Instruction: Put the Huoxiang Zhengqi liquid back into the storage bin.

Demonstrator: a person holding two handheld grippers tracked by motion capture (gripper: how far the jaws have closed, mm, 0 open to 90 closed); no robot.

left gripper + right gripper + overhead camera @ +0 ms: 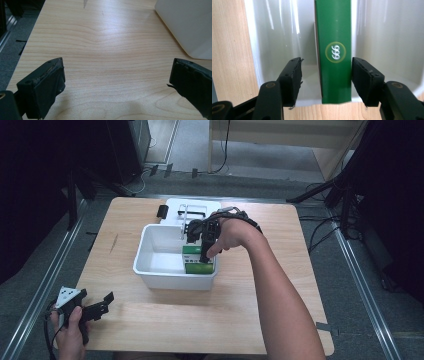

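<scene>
At the middle of the tabletop [250, 320], a white plastic bin [150, 265] is sitting with a green box [192, 260] standing on edge inside it, against the wall on the person's right. The right hand-held gripper [204, 251] is pointing down into the bin over that box, the person's forearm reaching in from the lower right. In the right gripper view, the green box [334, 57] is lying between the two black jaws, its narrow face carrying a round gold-ringed mark with white figures. The jaws are standing apart: a clear gap is showing between the left-hand pad and the box, while the right-hand pad is sitting just beside the box edge; whether it is touching cannot be told. The pads are not pressing on the box from both sides, so nothing is being clamped.

Behind the bin, a white lid [195, 206] is lying flat with a small black item [162, 211] just beside it.

At the near left corner, the left hand-held gripper [102, 302] is resting low over bare wood, well apart from the bin. In the left gripper view, its jaws are standing wide apart with nothing between them, and the bin's outer wall [190, 27] is showing at upper right.
</scene>
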